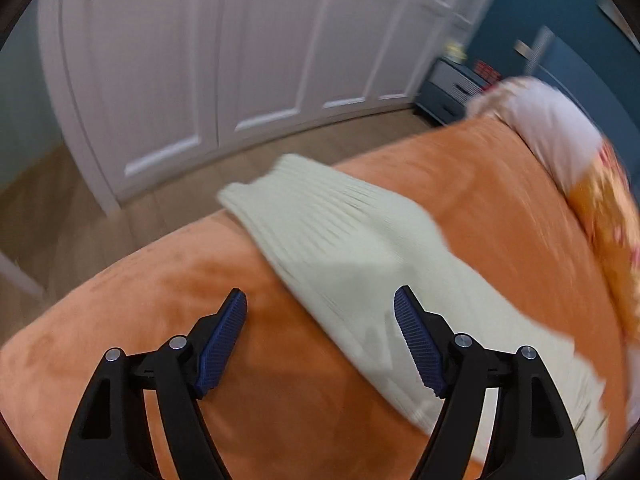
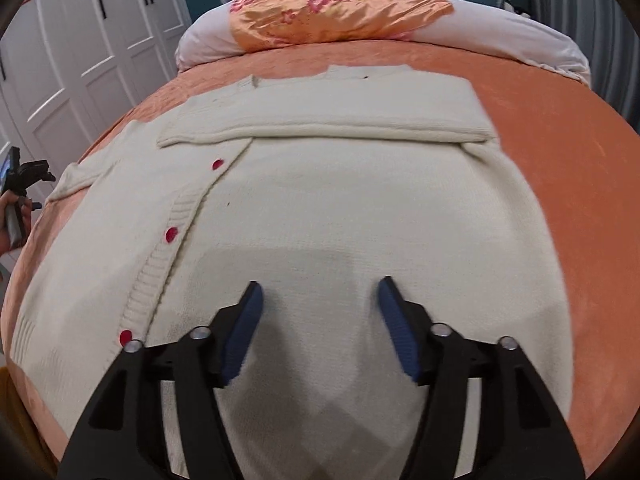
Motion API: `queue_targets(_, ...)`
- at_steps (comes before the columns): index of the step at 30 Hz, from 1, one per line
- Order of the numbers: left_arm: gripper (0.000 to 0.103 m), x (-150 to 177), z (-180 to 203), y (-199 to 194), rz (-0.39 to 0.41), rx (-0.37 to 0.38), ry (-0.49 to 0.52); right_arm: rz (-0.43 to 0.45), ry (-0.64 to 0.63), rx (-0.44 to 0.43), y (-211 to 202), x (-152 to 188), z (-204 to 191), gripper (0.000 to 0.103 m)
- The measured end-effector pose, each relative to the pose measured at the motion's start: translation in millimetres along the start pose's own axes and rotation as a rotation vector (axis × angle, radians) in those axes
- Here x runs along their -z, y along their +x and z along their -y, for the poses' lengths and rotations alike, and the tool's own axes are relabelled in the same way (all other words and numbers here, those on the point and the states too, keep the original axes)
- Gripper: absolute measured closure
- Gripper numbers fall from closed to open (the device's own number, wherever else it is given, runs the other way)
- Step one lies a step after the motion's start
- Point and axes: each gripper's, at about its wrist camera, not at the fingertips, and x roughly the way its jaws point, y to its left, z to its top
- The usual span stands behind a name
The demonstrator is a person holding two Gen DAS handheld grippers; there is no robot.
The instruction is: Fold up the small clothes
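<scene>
A cream knitted cardigan point(image 2: 328, 200) with red buttons lies spread on the orange bed cover point(image 2: 560, 128). One sleeve is folded across its upper chest point(image 2: 320, 120). My right gripper point(image 2: 320, 296) is open and empty, hovering above the cardigan's lower front. In the left wrist view the cardigan's side and its other sleeve point(image 1: 352, 248) reach toward the bed's edge. My left gripper point(image 1: 320, 300) is open and empty, just above the bed cover point(image 1: 160, 320) at the cardigan's edge. The left gripper also shows in the right wrist view point(image 2: 20, 184), off the bed's left side.
Pillows with an orange satin cover point(image 2: 340, 12) lie at the head of the bed. White wardrobe doors point(image 1: 200, 60) stand across a strip of wooden floor point(image 1: 80, 208). A small drawer unit point(image 1: 452, 88) stands by the blue wall.
</scene>
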Motion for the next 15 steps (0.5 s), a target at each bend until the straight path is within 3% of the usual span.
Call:
queue_targets(2, 0.033, -3.2, -6.4, 7.7, -0.008, 0.025, -0.032, 0.002, -0.015, -0.006, 1.6, 0.1, -1.2, 0.033)
queue_targets(3, 0.045, -4.4, -3.5, 7.5, 0.017, 0.013, -0.018, 0.002, -0.023, -0.004, 3.0, -0.3, -1.9, 0.031)
queue_targets(4, 0.072, -5.4, 1.6, 8.5, 0.018, 0.026, 0.006, 0.002, -0.030, -0.002, 2.7, 1.1, -3.9, 0.028)
queue_targets(6, 0.093, -6.9, 9.8, 8.1, 0.000, 0.050, 0.027, 0.004, -0.039, 0.001, 3.7, 3.2, -8.2, 0.027)
queue_targets(11, 0.095, -4.0, 58.5, -46.7, 0.141, 0.130, 0.164, 0.011, -0.020, -0.036, 3.9, 3.3, -5.1, 0.023)
queue_targets(15, 0.095, 29.5, 137.3, -117.4, 0.222, 0.296, 0.331, 0.021, -0.002, -0.066, 2.4, 3.5, -1.5, 0.022)
